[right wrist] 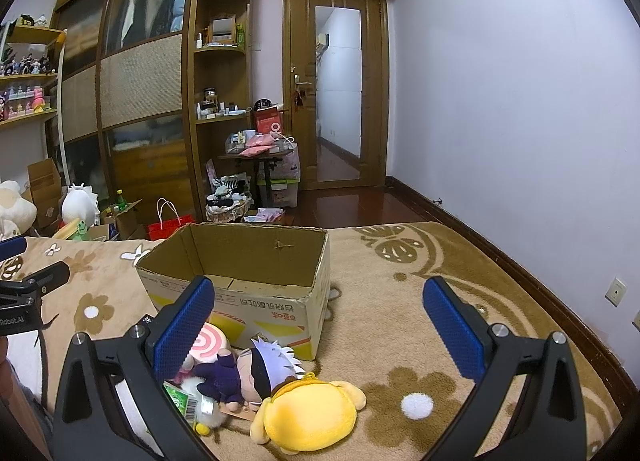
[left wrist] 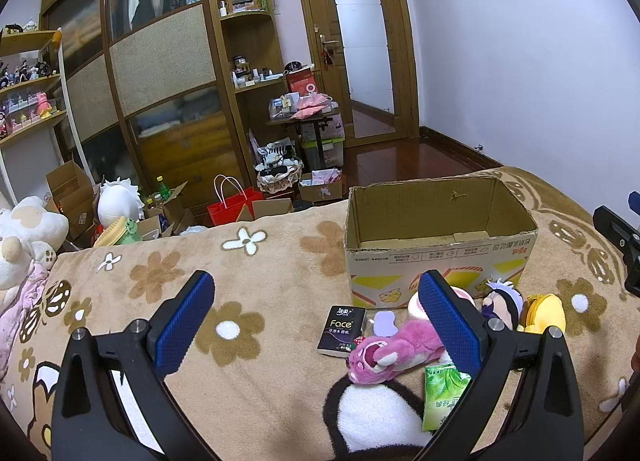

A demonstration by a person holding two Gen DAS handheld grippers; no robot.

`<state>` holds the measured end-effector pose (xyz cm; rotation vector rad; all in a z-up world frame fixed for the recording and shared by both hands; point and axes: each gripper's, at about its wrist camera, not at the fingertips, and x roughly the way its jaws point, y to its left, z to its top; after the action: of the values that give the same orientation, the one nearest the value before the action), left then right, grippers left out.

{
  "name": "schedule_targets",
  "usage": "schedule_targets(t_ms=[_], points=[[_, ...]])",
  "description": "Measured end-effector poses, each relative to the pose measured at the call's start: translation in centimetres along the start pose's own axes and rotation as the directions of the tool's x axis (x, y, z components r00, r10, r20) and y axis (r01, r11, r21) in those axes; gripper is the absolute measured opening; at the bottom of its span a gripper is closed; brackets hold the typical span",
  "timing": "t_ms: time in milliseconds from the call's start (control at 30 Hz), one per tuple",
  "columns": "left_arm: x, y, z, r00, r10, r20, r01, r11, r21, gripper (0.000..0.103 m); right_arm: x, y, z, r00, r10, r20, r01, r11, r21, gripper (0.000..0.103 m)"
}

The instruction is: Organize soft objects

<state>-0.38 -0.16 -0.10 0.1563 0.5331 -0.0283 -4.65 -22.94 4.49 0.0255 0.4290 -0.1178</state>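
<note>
Both grippers hung above the tan floral fleece blanket [left wrist: 256, 273], each with its blue-padded jaws spread wide and grasping nothing.

Left gripper [left wrist: 316, 319]: pointed at the near side of the open brown cardboard box [left wrist: 436, 237], which stood upright on the blanket. No contents could be seen inside it from either view. The right gripper's black body showed at the right edge of this view.

Soft objects lay in a loose cluster on the blanket just in front of the box:
- pink plush bear with open mouth [left wrist: 390, 351], on its side, just beside the left gripper's right finger.
- plush doll with white hair and dark purple clothes [right wrist: 250, 371], lying flat, head near the box's front wall.
- yellow round plush with zip [right wrist: 310, 413], touching the doll, nearest the right-wrist camera.
- pink-and-white spiral-patterned round cushion [right wrist: 210, 343], against the box front, partly hidden by the right gripper's left finger.

Also in the cluster: a black tissue pack printed "Face" [left wrist: 342, 329] and a green tissue pack [left wrist: 444, 397].

Right gripper [right wrist: 316, 317]: above the doll and the yellow plush, clear of both.
</note>
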Motion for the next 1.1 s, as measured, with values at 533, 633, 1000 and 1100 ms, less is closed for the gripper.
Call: schedule_targets(t_ms=[533, 633, 1000, 1100], points=[[0.05, 0.00, -0.14, 1.000, 0.001, -0.002, -0.001, 1.000, 0.006, 0.101, -0.05, 0.06, -0.01, 1.000, -0.001, 0.000, 0.001, 1.000, -0.002, 0.103], [0.04, 0.02, -0.05, 1.000, 0.001, -0.001, -0.001, 1.000, 0.005, 0.101, -0.01, 0.02, 0.03, 1.000, -0.002, 0.000, 0.002, 1.000, -0.001, 0.103], [0.08, -0.02, -0.16, 1.000, 0.002, -0.003, -0.002, 1.000, 0.004, 0.101, -0.01, 0.04, 0.05, 1.000, -0.001, 0.000, 0.001, 1.000, -0.002, 0.103], [0.07, -0.02, -0.18, 1.000, 0.003, -0.006, -0.003, 1.000, 0.007, 0.101, -0.01, 0.04, 0.05, 1.000, -0.002, -0.001, 0.002, 1.000, -0.003, 0.103]])
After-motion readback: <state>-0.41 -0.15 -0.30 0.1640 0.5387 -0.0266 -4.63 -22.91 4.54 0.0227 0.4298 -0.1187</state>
